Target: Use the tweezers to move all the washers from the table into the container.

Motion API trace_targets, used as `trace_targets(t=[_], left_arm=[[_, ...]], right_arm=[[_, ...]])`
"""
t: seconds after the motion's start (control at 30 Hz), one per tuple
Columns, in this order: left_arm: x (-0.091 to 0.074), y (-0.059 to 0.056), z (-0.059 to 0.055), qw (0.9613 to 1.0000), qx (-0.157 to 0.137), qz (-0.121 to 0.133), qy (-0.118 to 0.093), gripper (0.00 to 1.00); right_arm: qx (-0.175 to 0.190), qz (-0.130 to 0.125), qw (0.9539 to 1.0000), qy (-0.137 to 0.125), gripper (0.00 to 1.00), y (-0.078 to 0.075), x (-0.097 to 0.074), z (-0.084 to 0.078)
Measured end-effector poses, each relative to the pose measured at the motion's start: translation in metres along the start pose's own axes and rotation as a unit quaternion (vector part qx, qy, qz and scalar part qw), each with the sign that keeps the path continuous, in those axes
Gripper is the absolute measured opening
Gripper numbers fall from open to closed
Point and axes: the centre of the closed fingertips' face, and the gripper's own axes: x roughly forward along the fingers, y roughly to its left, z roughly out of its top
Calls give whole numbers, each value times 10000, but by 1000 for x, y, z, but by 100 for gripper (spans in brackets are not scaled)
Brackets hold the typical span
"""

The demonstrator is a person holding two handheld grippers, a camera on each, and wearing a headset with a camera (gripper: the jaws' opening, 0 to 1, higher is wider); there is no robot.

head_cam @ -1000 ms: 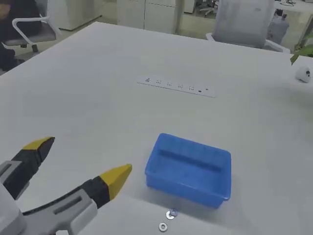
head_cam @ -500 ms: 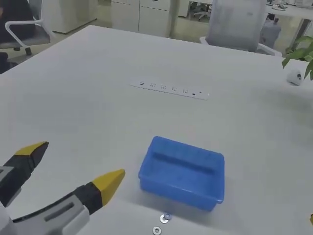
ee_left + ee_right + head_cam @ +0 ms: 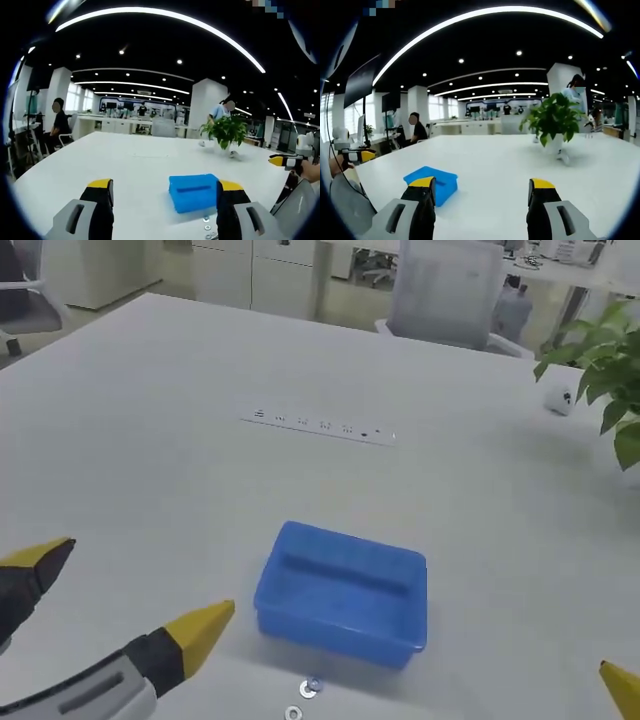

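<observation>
Head view puts my left gripper (image 3: 122,590) to the left of the blue container (image 3: 335,628). Its jaws are spread wide with nothing between them, and their yellow tips point toward the container's near-left corner. The washers (image 3: 311,687) lie flat on the table (image 3: 150,440) just in front of the container's near wall, a little left of its middle, close to it but not touching. From my left fingertips they lie ahead and to the right, near the right-hand tip. They are round, so they have no long axis to line up with. The container's own long side runs across my view, parallel to the table edge nearest me. My right gripper (image 3: 481,183) is to the right of the container and well apart from it. Its jaws are also spread and hold nothing, and in the right gripper view the container sits off beyond the left jaw. I judge my left gripper the nearer one to the washers.

Counted: one container, which looks bare inside as far as I can see. Two washers are plain in the head view. In the left gripper view there may be a third speck beside them, too small to be sure.
</observation>
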Motion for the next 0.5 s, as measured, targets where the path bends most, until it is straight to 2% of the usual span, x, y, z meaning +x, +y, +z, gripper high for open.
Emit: trace_targets(t=[0.2,0.3,0.5], left_arm=[[-2,3,-1,10000,-51,38,1,85],[-2,4,-3,9999,-75,56,74,84],[0,-1,-7,9998,-23,-93,183,80]], right_arm=[[-34,29,10000,54,73,1,0,-2],[-46,50,9999,87,73,1,1,-4],[-47,95,9999,110,73,2,2,-5]])
